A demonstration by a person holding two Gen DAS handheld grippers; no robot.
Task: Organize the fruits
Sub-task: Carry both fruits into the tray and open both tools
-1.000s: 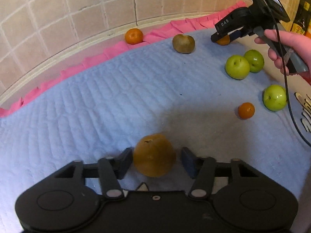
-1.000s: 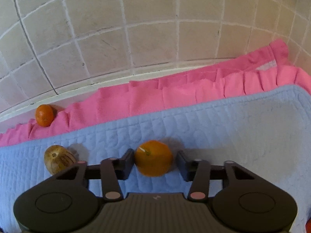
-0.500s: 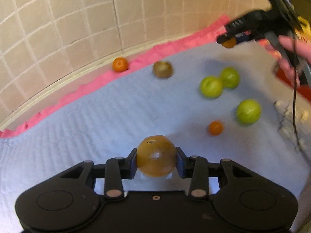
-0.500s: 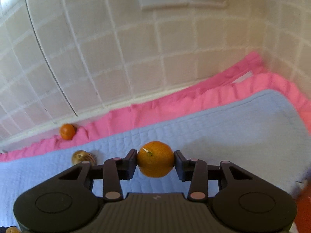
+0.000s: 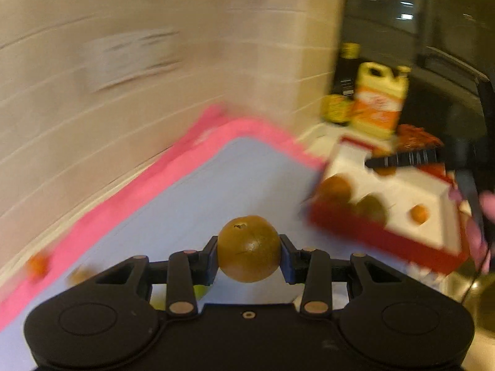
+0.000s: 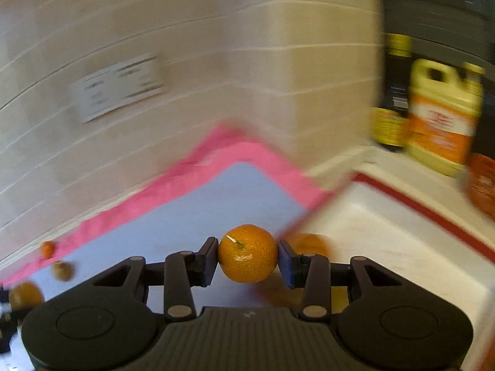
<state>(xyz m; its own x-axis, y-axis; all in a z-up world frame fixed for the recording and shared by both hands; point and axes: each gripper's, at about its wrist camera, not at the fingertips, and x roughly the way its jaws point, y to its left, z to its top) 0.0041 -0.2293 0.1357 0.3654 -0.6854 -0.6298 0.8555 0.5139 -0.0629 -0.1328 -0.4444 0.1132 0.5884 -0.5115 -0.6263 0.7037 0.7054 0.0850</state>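
Observation:
My left gripper [image 5: 249, 256] is shut on a brown round fruit [image 5: 249, 249] and holds it above the blue mat [image 5: 241, 182]. My right gripper [image 6: 248, 258] is shut on a small orange mandarin [image 6: 247, 253] at the corner of the white tray with a red rim [image 6: 402, 247]. In the left wrist view that tray [image 5: 430, 235] sits right of centre with two brown fruits [image 5: 335, 189], a mandarin [image 5: 419, 214] in its hollows, and the right gripper [image 5: 386, 164] over its far side. Another orange fruit [image 6: 309, 245] lies blurred just behind my right finger.
A pink cloth [image 5: 130, 191] edges the mat along the tiled wall [image 5: 154, 61]. A yellow jug [image 6: 442, 117] and a dark bottle [image 6: 397, 61] stand behind the tray. Loose fruits lie far left on the mat [image 6: 62, 270] and on the pink cloth [image 6: 47, 249].
Both grippers closed on their fruits, lifted them off the mat and swung right toward the tray. The views are now motion-blurred.

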